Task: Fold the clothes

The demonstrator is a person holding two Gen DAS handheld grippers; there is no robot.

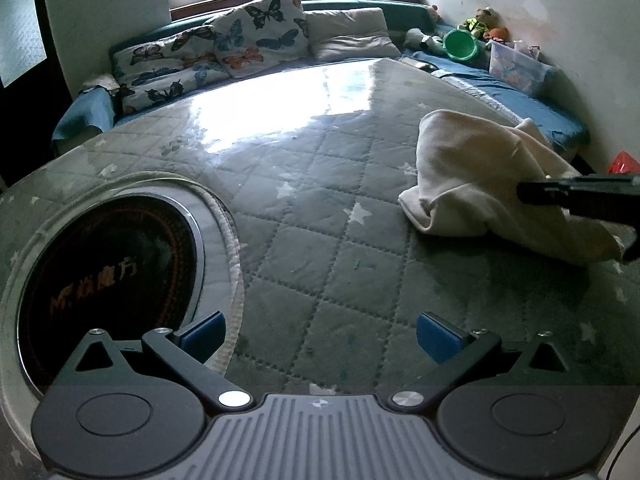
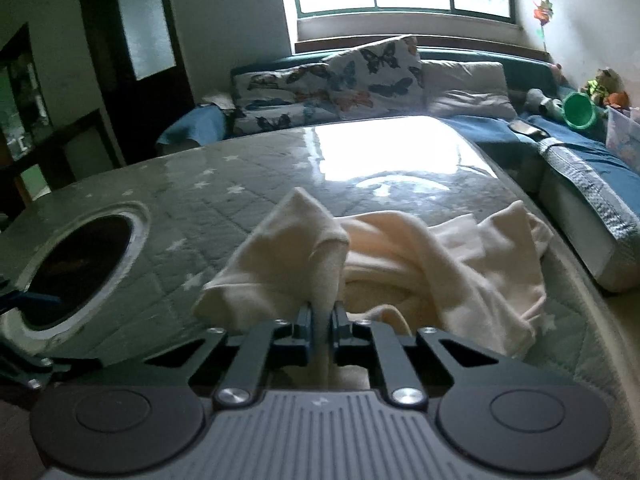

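Note:
A cream-white garment lies crumpled on the quilted grey star-patterned table cover. My right gripper is shut on a fold of it, lifting one part into a peak. In the left wrist view the garment is at the right, with the right gripper reaching in from the right edge. My left gripper is open and empty, low over the cover, well left of the garment.
A round dark heater opening is set in the cover at the left, also in the right wrist view. Behind the table stands a blue sofa with butterfly cushions, toys, a green bucket and a plastic box.

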